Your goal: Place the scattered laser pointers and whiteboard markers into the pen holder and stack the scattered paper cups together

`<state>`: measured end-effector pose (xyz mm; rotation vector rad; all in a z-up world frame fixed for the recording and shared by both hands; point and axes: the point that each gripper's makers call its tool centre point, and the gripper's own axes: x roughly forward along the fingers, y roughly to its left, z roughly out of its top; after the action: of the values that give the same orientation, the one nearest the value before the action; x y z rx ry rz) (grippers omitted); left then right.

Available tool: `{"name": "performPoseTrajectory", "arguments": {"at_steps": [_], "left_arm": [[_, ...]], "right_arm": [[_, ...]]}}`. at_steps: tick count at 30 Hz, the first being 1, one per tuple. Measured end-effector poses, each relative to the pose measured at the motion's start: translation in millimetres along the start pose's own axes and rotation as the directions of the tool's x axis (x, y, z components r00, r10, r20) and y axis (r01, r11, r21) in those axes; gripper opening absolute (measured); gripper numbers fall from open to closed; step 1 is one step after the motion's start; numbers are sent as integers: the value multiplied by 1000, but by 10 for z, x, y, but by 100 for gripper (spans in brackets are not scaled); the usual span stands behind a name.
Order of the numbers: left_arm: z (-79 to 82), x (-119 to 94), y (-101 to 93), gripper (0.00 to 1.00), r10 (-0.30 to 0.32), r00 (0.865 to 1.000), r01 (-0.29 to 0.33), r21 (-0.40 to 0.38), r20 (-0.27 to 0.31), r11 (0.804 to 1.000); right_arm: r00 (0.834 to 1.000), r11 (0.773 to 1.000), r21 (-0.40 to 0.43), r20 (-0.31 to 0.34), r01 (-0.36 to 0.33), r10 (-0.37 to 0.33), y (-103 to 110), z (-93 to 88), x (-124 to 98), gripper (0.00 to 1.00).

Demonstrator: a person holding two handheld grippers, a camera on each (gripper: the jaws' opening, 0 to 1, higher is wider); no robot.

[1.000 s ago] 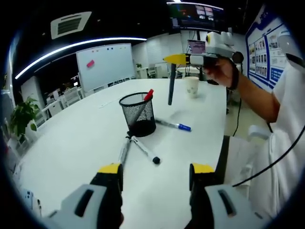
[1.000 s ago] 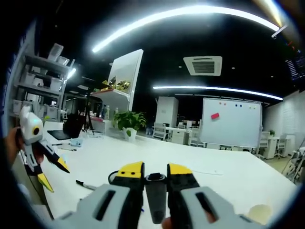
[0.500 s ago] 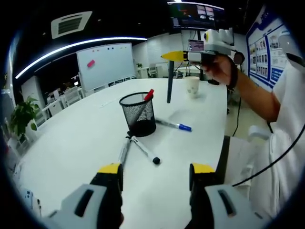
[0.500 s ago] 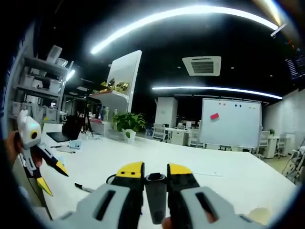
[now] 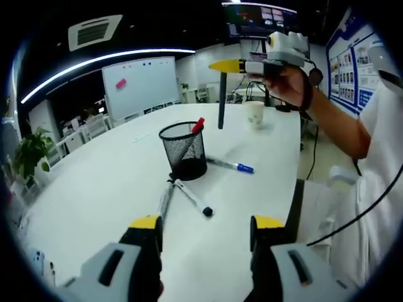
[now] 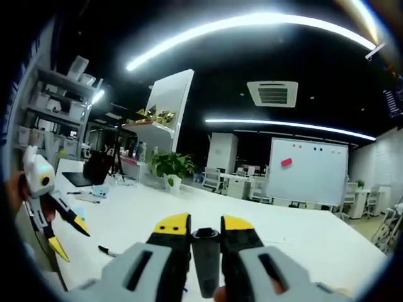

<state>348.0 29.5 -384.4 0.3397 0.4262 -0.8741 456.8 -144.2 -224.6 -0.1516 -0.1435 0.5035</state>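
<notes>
A black mesh pen holder (image 5: 182, 151) stands mid-table with a red marker (image 5: 197, 126) leaning in it. Beside its base lie a blue-capped marker (image 5: 230, 165), a black-capped marker (image 5: 192, 197) and a grey one (image 5: 164, 200). A paper cup (image 5: 254, 114) stands farther back. My right gripper (image 5: 221, 66), in a person's hand, is shut on a dark laser pointer (image 5: 221, 100) that hangs upright above and behind the holder. In the right gripper view that gripper (image 6: 205, 226) clamps the pointer (image 6: 204, 258). My left gripper (image 5: 206, 225) is open over the near table, seen also as the left gripper (image 6: 68, 238).
The white table (image 5: 94, 182) stretches left and back, its right edge close to the person's sleeve (image 5: 378, 163). A whiteboard (image 5: 138, 85) and office chairs stand behind. One marker (image 6: 107, 251) lies on the table in the right gripper view.
The right gripper has lifted the dark pointer slightly and carried it a little left, nearer over the holder. The left gripper has stayed in place.
</notes>
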Motion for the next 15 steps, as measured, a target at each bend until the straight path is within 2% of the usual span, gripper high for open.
{"name": "performPoseTrajectory", "arguments": {"at_steps": [4,11,15], "left_arm": [[6,-13,3,57,1,1000,-1,2,2,1000],[-12,-56,39,57,14,1000,-14,-2,1,1000],[8,-65,39,57,14,1000,-14,0,5,1000]], "right_arm": [[1000,1000,-12,20,-4,4,23,102,37,18],[1000,1000,-14,29,-5,5,32,137,73,18],[999,1000,-20,41,-5,6,34,218,93,18]]}}
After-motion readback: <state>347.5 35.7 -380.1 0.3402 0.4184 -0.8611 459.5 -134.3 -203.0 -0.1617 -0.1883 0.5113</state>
